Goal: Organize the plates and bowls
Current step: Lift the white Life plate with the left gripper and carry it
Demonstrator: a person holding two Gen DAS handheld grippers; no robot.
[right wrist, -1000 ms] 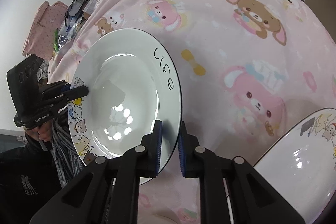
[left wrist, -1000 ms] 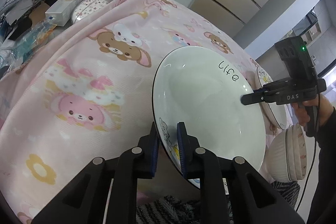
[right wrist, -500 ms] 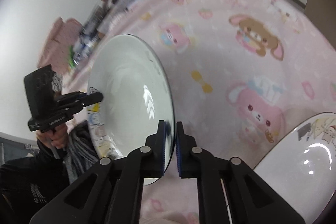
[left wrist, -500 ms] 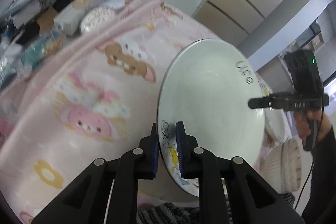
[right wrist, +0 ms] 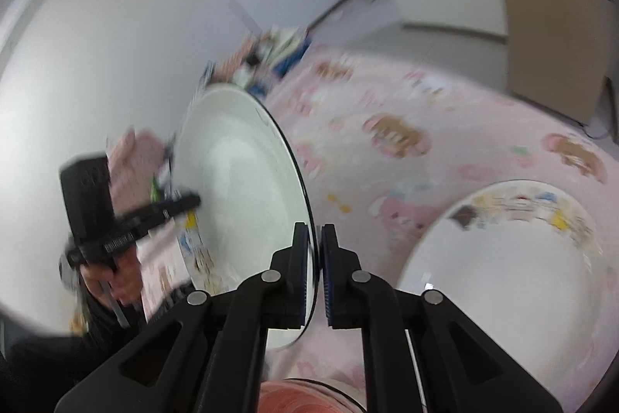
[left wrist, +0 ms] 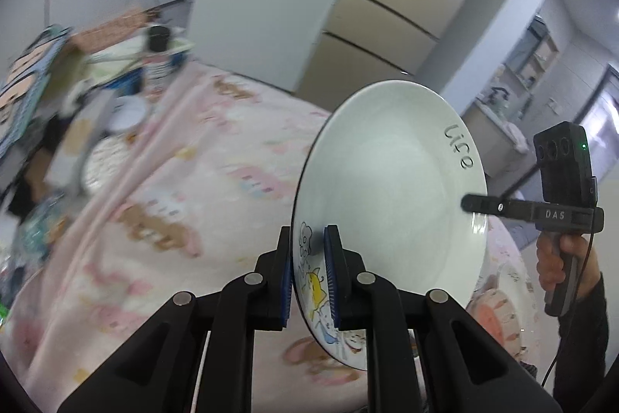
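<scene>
**White "Life" plate held on edge between two hand-held grippers**

Above the pink cartoon-print tablecloth [left wrist: 185, 188], the white plate [left wrist: 390, 188] stood tilted almost on edge, lifted clear of the table. The left hand-held gripper [left wrist: 309, 273] was clamped on the plate's near rim, its blue-padded fingers [left wrist: 332, 277] pressing either side of the band of cartoon drawings. On the opposite rim, just below the handwritten word "Life", the right hand-held gripper [left wrist: 470, 204] met the plate edge; in its own view the right hand-held gripper [right wrist: 315, 273] had its fingers nearly together with the thin dark rim of the plate [right wrist: 247, 196] running between them, gripping it. From that side the left hand-held gripper [right wrist: 189, 202] showed reaching onto the far rim, blurred.

A second plate [right wrist: 499, 281] with a cartoon border lay flat on the tablecloth to the right of the held one, well apart from it. A pink-ribbed bowl [right wrist: 305, 397] sat at the bottom edge of the right wrist view, partly hidden behind the fingers. Blurred clutter of boxes and bottles [left wrist: 96, 84] was piled at the far left of the table.
</scene>
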